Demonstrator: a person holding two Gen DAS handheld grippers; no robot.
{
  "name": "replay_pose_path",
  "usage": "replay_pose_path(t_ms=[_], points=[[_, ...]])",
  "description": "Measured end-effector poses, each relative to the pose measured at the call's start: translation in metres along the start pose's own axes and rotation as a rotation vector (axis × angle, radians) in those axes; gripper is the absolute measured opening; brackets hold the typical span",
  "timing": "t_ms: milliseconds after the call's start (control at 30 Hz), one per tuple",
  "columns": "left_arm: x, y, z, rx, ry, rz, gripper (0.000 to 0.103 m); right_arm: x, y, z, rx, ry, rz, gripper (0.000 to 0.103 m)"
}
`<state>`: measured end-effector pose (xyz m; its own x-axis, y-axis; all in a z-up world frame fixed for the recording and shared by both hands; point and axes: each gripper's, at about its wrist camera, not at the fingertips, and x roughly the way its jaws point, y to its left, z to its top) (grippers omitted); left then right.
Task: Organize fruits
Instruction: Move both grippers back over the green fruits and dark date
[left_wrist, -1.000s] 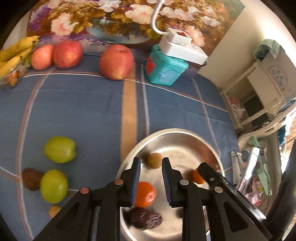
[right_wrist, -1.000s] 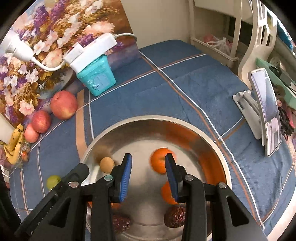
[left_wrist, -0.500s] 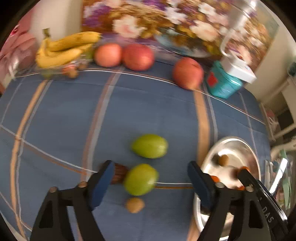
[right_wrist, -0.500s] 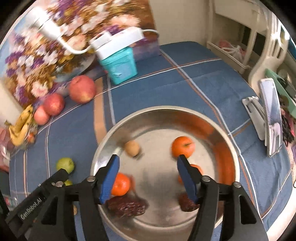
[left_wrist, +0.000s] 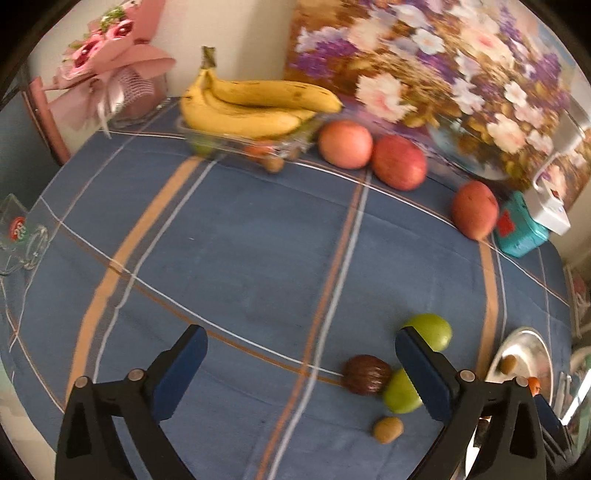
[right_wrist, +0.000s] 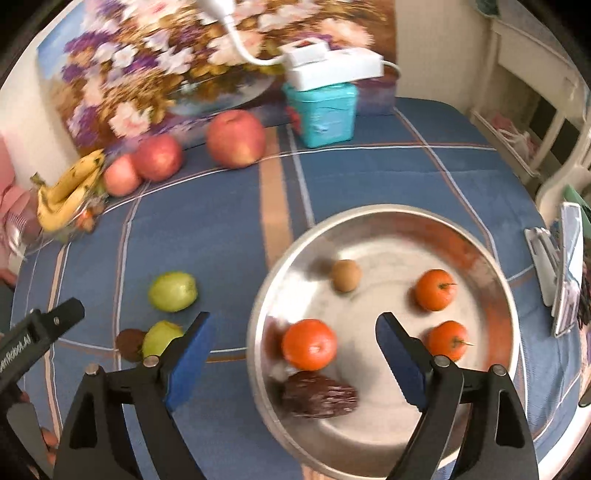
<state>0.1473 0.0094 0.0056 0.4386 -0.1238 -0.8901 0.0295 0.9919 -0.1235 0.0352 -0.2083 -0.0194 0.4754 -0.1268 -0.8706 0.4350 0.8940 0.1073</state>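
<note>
A steel bowl (right_wrist: 495, 295) holds three oranges (right_wrist: 309, 344), a small tan fruit (right_wrist: 345, 275) and a dark brown spiky fruit (right_wrist: 317, 395). On the blue cloth lie two green fruits (left_wrist: 432, 330) (left_wrist: 400, 387), a dark brown fruit (left_wrist: 366, 373) and a small tan fruit (left_wrist: 388, 429). My left gripper (left_wrist: 301, 373) is open and empty above the cloth, left of these fruits. My right gripper (right_wrist: 293, 363) is open and empty over the bowl's left side. The bowl's rim shows at the right in the left wrist view (left_wrist: 517, 334).
Bananas (left_wrist: 251, 107) lie on a clear tray at the back. Three red apples (left_wrist: 399, 162) line the flower painting. A teal box (right_wrist: 325, 110) with a white power strip stands at the back right. A pink bouquet (left_wrist: 110, 70) is at the back left.
My left gripper opened wide and swung left away from the bowl, out over the cloth. My right gripper opened wide and drew back, its view now taking in more of the table.
</note>
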Motion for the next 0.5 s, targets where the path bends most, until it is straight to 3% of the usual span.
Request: replay_pose_path(t_ms=[233, 500], points=[[-0.004, 0.006, 0.004, 0.03, -0.019, 0.022, 0.103, -0.003, 0.031, -0.002, -0.053, -0.015, 0.016, 0.089], [-0.001, 0.022, 0.009, -0.044, -0.011, -0.018, 0.103, 0.002, 0.064, 0.0, -0.105, 0.008, 0.056, 0.089]])
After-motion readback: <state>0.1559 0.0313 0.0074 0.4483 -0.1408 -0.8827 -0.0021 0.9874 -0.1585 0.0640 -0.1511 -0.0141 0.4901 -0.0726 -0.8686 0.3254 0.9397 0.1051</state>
